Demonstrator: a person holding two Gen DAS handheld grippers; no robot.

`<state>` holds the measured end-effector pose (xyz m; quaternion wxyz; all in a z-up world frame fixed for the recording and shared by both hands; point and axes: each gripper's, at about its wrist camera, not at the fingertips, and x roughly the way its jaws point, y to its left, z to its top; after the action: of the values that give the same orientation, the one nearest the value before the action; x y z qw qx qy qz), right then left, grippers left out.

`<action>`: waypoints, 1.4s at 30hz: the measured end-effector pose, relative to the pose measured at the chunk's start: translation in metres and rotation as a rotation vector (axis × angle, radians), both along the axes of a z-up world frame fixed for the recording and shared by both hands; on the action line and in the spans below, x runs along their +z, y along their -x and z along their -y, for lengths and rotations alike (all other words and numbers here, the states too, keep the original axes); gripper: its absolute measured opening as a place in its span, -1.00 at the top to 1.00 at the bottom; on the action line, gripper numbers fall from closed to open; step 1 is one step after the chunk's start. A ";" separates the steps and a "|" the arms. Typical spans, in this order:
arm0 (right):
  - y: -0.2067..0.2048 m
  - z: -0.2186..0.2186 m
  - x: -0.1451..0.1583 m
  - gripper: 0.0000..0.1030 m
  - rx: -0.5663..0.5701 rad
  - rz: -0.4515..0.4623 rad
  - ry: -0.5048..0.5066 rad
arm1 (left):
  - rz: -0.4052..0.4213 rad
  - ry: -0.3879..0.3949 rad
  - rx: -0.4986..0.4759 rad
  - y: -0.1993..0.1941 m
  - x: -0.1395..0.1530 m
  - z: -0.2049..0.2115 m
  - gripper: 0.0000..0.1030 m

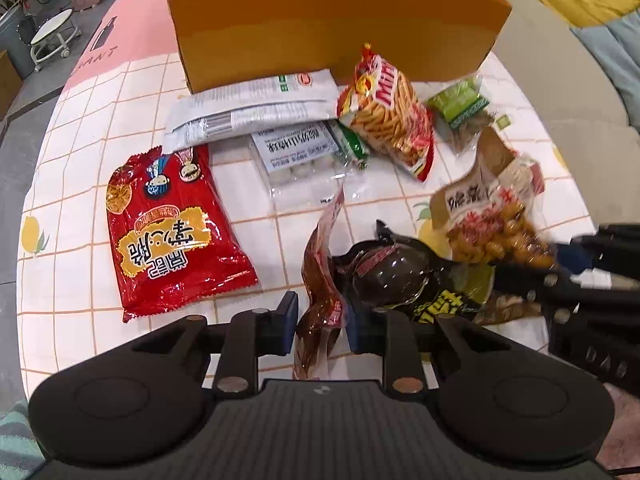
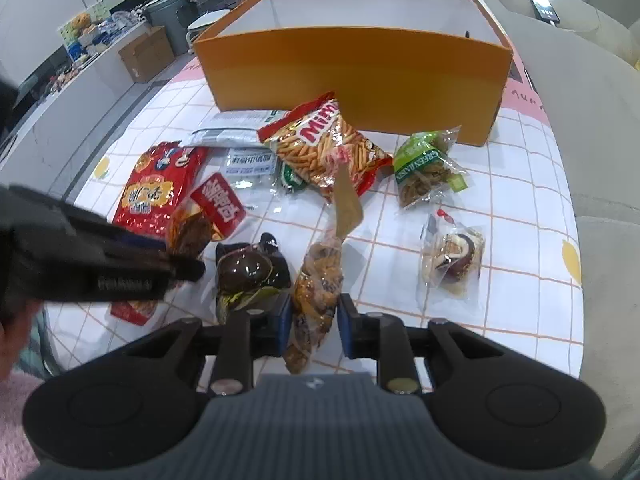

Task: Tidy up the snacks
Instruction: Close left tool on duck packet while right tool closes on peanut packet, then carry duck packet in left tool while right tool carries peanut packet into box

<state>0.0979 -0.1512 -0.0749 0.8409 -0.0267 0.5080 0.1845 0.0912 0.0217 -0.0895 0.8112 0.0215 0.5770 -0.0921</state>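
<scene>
Snack packets are glossy plastic film — the red bag [image 1: 168, 232] at the table's left edge shines, the noodle-stick bag [image 2: 332, 148] crinkles. The orange box [image 2: 356, 80] looks matt card, white inside. The checked tablecloth [image 2: 520, 208] is smooth — the grippers' bodies matt black plastic.

A: What carries it all?
B: A table [image 2: 532, 208] under a white grid cloth.
A: And on it?
B: An orange box [image 2: 356, 76] at 12 o'clock, a red packet [image 1: 168, 228] at 9, 1 green bag [image 2: 428, 168] at 2.
</scene>
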 end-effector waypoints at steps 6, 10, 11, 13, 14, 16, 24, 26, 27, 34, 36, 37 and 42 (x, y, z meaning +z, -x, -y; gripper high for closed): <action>-0.010 0.002 -0.005 0.50 -0.038 -0.022 -0.034 | 0.024 0.015 0.018 0.003 0.001 -0.003 0.59; -0.010 0.002 -0.003 0.57 -0.044 -0.009 -0.035 | 0.038 0.038 0.047 0.004 0.006 -0.006 0.60; -0.009 0.001 -0.002 0.57 -0.041 0.000 -0.030 | 0.047 0.043 0.052 0.005 0.008 -0.007 0.60; -0.006 0.001 0.002 0.57 -0.039 0.010 -0.029 | 0.065 0.052 0.061 0.008 0.014 -0.008 0.60; -0.004 0.002 0.004 0.57 -0.042 0.013 -0.034 | 0.076 0.058 0.064 0.009 0.018 -0.008 0.60; -0.002 0.005 0.010 0.57 -0.051 0.022 -0.045 | 0.095 0.075 0.067 0.011 0.027 -0.008 0.60; 0.002 0.007 0.042 0.57 -0.053 0.075 -0.047 | 0.120 0.113 0.072 0.009 0.059 -0.009 0.60; -0.001 0.005 0.052 0.57 -0.039 0.098 -0.034 | 0.140 0.111 0.064 0.005 0.070 -0.008 0.60; -0.004 0.004 0.058 0.57 -0.034 0.110 -0.029 | 0.152 0.112 0.058 0.001 0.077 -0.008 0.60; -0.039 -0.001 0.102 0.57 -0.012 0.201 -0.053 | 0.247 0.135 0.050 -0.036 0.122 -0.012 0.60; -0.053 -0.002 0.116 0.57 -0.012 0.235 -0.068 | 0.271 0.150 0.054 -0.048 0.134 -0.015 0.60; -0.062 -0.003 0.123 0.57 -0.012 0.254 -0.078 | 0.284 0.154 0.055 -0.055 0.140 -0.016 0.60; -0.104 -0.012 0.145 0.57 -0.016 0.302 -0.092 | 0.330 0.147 0.060 -0.092 0.160 -0.018 0.60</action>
<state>0.2024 -0.1388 0.0704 0.9096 -0.0113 0.3668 0.1947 0.1832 0.0399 0.0706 0.8966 -0.0404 0.4282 -0.1049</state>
